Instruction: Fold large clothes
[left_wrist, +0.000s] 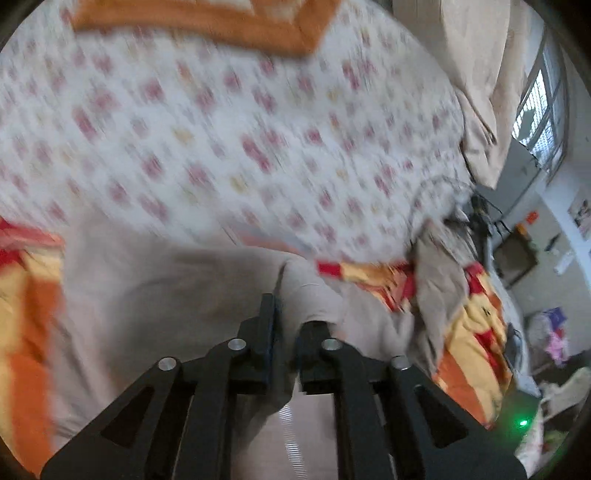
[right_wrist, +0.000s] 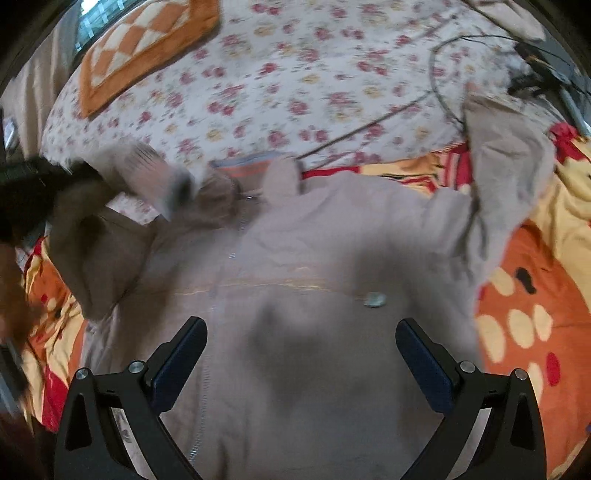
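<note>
While a beige zip-front jacket (right_wrist: 295, 295) lies spread face-up across the middle and lower part of the right wrist view, its hood (right_wrist: 282, 177) points toward the top of the frame and one sleeve (right_wrist: 147, 177) is lifted at the upper left. That sleeve appears gripped by the left gripper (left_wrist: 290, 321), whose jaws stand nearly together on a fold of beige cloth at the bottom centre of its own blurred view. The right gripper (right_wrist: 301, 350) hovers over the jacket's lower body with jaws wide and nothing between them. Under the garment lies an orange, red and yellow cartoon blanket (right_wrist: 528, 295), and beyond it a floral bedsheet (right_wrist: 295, 74) with an orange checkered cloth (right_wrist: 147, 48) at the upper left. A dark cable (right_wrist: 369, 125) crosses the sheet near the hood. The thin pinch could slip during so fast a swing, dropping the sleeve short of the chest. The free body, unpinned, may drag and bunch, and the cable could snag the hood.
</note>
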